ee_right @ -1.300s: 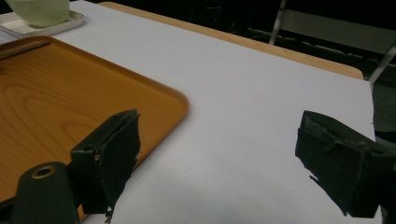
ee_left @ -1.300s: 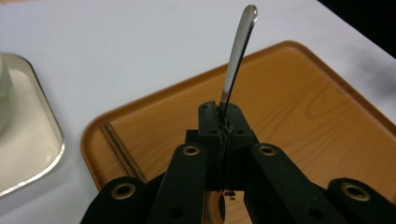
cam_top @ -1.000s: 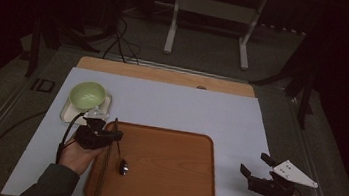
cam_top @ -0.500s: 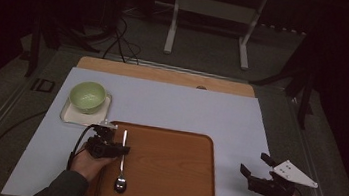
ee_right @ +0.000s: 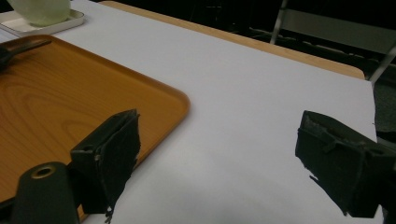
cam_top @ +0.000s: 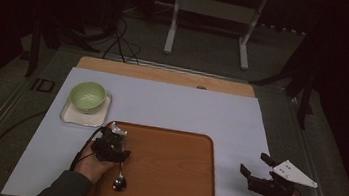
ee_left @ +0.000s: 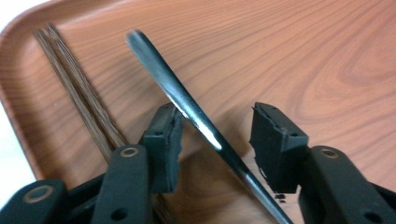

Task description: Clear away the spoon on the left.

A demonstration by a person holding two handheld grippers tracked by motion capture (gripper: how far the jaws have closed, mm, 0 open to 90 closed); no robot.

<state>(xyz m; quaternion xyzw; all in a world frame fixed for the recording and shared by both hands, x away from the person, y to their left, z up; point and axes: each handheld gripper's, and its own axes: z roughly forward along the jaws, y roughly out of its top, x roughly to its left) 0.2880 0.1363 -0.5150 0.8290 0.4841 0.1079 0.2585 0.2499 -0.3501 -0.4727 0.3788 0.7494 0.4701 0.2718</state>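
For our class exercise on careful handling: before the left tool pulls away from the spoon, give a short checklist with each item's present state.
1. Spoon lies on the tray: ok.
2. Left tool let go: its jaws have just been opening; the handle sits between them, one pad still close to it: cannot tell.
3. Chopsticks beside the spoon, apart from it: ok.
4. Right tool open, off the tray: ok.
5. Bowl on its plate, away from both tools: ok.
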